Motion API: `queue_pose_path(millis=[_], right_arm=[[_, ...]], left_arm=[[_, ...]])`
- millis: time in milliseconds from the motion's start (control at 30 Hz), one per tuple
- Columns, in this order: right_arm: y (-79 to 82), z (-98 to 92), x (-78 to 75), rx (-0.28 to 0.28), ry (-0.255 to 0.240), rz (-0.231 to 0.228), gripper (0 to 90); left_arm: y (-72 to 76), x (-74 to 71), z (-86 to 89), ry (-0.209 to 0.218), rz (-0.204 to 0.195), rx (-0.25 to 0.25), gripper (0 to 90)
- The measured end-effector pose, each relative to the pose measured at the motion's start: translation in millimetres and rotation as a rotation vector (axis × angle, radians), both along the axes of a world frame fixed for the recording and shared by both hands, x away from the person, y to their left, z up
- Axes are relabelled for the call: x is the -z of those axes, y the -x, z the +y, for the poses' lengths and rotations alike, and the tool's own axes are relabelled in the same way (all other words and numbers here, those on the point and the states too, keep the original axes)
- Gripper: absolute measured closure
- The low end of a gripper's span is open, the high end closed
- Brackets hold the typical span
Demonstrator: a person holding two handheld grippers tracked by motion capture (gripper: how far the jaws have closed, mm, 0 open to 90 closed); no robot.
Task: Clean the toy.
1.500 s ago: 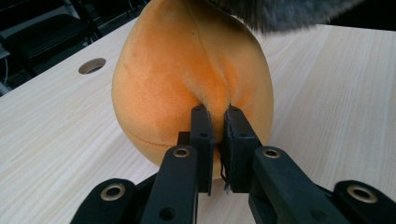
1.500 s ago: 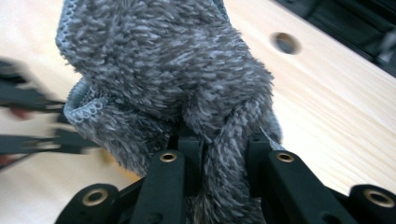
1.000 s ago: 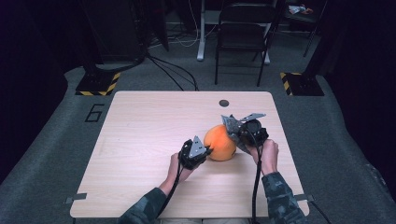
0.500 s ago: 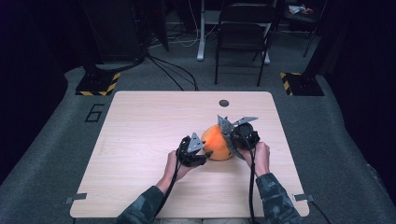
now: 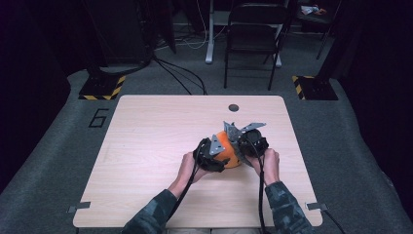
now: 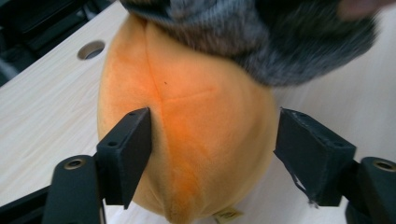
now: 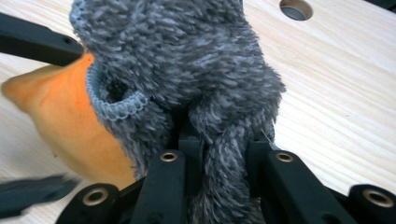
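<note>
An orange plush ball point(image 5: 226, 147) rests on the wooden table point(image 5: 146, 141) between my two grippers. A grey fuzzy knitted cover point(image 7: 187, 60) sits over its top, also seen as the grey cover point(image 6: 280, 42) in the left gripper view. My right gripper point(image 7: 224, 144) is shut on a bunched fold of that cover; from above, the right gripper point(image 5: 242, 141) is on the ball's right. My left gripper point(image 6: 215, 116) straddles the orange plush point(image 6: 205, 140). Its jaws have just been opening, and the right pad stands clear of the plush. From above, the left gripper point(image 5: 213, 154) is at the ball's left.
A round cable hole point(image 5: 234, 107) lies in the table just beyond the ball. A black chair point(image 5: 253, 39) and yellow-black striped bases point(image 5: 100, 87) stand on the floor past the far edge. Bare tabletop stretches to the left.
My left gripper's jaws have spread apart and released the plush, and that hand has shifted slightly right, closer to the ball. The right gripper keeps its grip on the cover.
</note>
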State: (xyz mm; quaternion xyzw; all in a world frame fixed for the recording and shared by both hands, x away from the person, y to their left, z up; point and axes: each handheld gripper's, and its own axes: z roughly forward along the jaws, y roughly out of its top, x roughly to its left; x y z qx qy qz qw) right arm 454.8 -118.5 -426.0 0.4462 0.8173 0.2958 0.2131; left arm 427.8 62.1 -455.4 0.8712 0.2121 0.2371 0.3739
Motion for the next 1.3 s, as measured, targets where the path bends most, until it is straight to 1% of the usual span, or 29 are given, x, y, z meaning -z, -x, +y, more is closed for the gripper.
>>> queue_pose_path(millis=[33,67,133,200,233,267,300,367,433,467,500,533,567,633,667,733,800,833,867,900,967,1000,1033,1067,1100,1133,1167,1267,1300], right_arm=[[0.0,-0.5,0.8,0.005,-0.010,0.006,75.2],[-0.4,-0.7,1.4,0.004,-0.012,0.005,75.0],[-1.1,-1.5,2.1,-0.002,-0.025,0.007,74.0],[-0.6,-2.1,1.5,-0.006,-0.029,0.004,73.5],[0.6,-2.1,0.5,0.006,-0.029,-0.003,73.4],[1.3,-3.6,-0.3,0.003,-0.029,-0.020,73.4],[2.7,-6.0,-2.0,0.020,-0.033,-0.024,73.4],[3.6,-11.1,-4.2,0.034,-0.039,-0.037,73.3],[4.9,-21.1,-8.4,0.065,-0.043,-0.049,72.8],[5.7,-28.2,-10.3,0.089,-0.040,-0.057,72.6],[6.3,-34.0,-11.0,0.114,-0.036,-0.056,72.0],[6.6,-38.4,-10.7,0.134,-0.043,-0.047,71.6],[5.8,-44.7,-9.4,0.151,-0.042,-0.033,71.0],[4.4,-56.5,-3.8,0.198,-0.040,-0.022,69.9],[3.5,-62.0,-0.6,0.212,-0.037,-0.005,69.6],[0.9,-71.7,7.3,0.247,-0.028,0.003,68.9],[-2.3,-80.5,16.8,0.286,-0.013,0.031,68.6],[-3.8,-83.4,20.0,0.293,-0.011,0.045,68.3],[-5.9,-88.2,25.6,0.312,-0.018,0.065,68.1],[-7.1,-91.2,30.2,0.326,-0.012,0.073,67.7],[-9.6,-95.7,38.7,0.343,-0.003,0.099,66.0],[-11.6,-99.0,45.7,0.347,0.005,0.106,64.4],[-12.3,-99.6,48.5,0.360,0.004,0.123,62.7],[-13.9,-101.8,51.2,0.356,0.000,0.127,61.5],[-15.1,-103.5,54.8,0.372,-0.015,0.135,58.2],[-15.9,-104.0,56.4,0.380,-0.012,0.144,55.4],[-16.9,-104.7,58.3,0.379,-0.012,0.152,52.1],[-17.5,-105.9,58.1,0.379,-0.009,0.146,37.8],[-16.3,-104.8,56.6,0.394,-0.018,0.152,34.5]], left_arm=[[0.6,1.4,-1.2,-0.027,-0.017,-0.002,35.7],[0.9,3.5,-2.1,-0.055,-0.034,-0.012,39.5],[-0.5,6.0,-1.0,-0.066,-0.031,-0.013,49.9],[-2.7,8.0,2.3,-0.053,-0.025,-0.021,56.9],[-3.4,8.2,4.3,-0.049,-0.021,-0.025,60.0],[-4.5,8.3,7.2,-0.036,-0.016,-0.031,62.5],[-5.4,8.3,9.3,-0.028,-0.010,-0.033,64.5],[-6.7,8.7,14.7,-0.007,-0.002,-0.040,65.9],[-8.1,9.6,21.3,0.026,0.014,-0.050,66.7],[-8.8,10.2,24.0,0.039,0.016,-0.054,66.9],[-9.4,10.4,26.1,0.049,0.024,-0.055,67.1],[-10.0,10.9,28.4,0.072,0.032,-0.059,67.2],[-10.4,10.7,30.8,0.076,0.034,-0.061,67.5],[-10.9,10.5,34.4,0.107,0.048,-0.067,67.7],[-11.1,10.2,35.5,0.115,0.051,-0.070,67.7],[-11.1,9.8,37.5,0.139,0.060,-0.075,67.7],[-10.8,9.9,38.6,0.154,0.066,-0.078,67.7],[-10.9,9.7,39.3,0.164,0.074,-0.081,67.7],[-10.9,9.6,39.6,0.164,0.075,-0.083,67.8],[-11.3,9.7,40.4,0.172,0.084,-0.084,67.8],[-12.9,10.3,42.7,0.177,0.088,-0.096,67.8],[-13.8,11.1,43.5,0.186,0.089,-0.102,67.7],[-14.6,11.4,44.4,0.188,0.097,-0.107,67.6],[-15.8,12.6,46.1,0.195,0.102,-0.123,67.5],[-17.0,12.9,47.8,0.199,0.109,-0.130,67.4],[-18.7,13.7,49.7,0.201,0.111,-0.140,67.3],[-19.7,14.9,51.2,0.212,0.119,-0.160,67.1],[-24.4,17.4,57.7,0.235,0.141,-0.198,66.1],[-26.0,18.3,59.7,0.239,0.151,-0.208,65.5]])
